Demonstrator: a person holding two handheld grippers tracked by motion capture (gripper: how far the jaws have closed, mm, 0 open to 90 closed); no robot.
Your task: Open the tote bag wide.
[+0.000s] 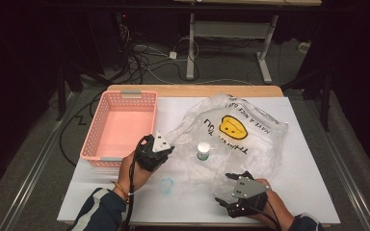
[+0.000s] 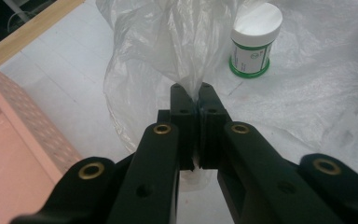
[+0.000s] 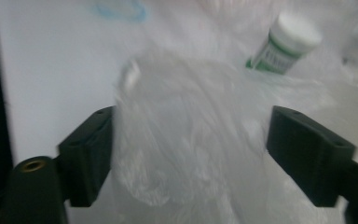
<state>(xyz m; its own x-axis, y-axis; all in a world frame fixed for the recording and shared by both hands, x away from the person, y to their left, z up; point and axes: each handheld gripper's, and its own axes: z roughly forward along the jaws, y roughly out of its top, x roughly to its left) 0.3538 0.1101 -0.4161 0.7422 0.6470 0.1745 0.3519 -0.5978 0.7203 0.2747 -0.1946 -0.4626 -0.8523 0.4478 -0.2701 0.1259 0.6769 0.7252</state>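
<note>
1. The left tool [image 2: 191, 95] is closed, and a gathered fold of the clear plastic bag [image 2: 177, 42] is pinched between its jaws.
2. The right tool [image 3: 186, 154] is spread wide, with crumpled bag film lying between its jaws; no grip is seen.
3. In the high view, the left tool [image 1: 166, 149] is placed at the bag's [image 1: 241, 139] left edge and the right tool [image 1: 231, 190] at its near edge.
4. The bag, printed with a yellow smiley face [image 1: 233, 127], is spread on the white desk [image 1: 308, 192].
5. A small white-capped jar with a green label [image 1: 203, 151] is seen standing upright under the bag's film, between the tools.
6. A pink basket [image 1: 120, 125] is set left of the bag.
7. A bluish smudge [image 1: 166, 184] is seen on the desk near the left hand [image 1: 134, 168].
</note>
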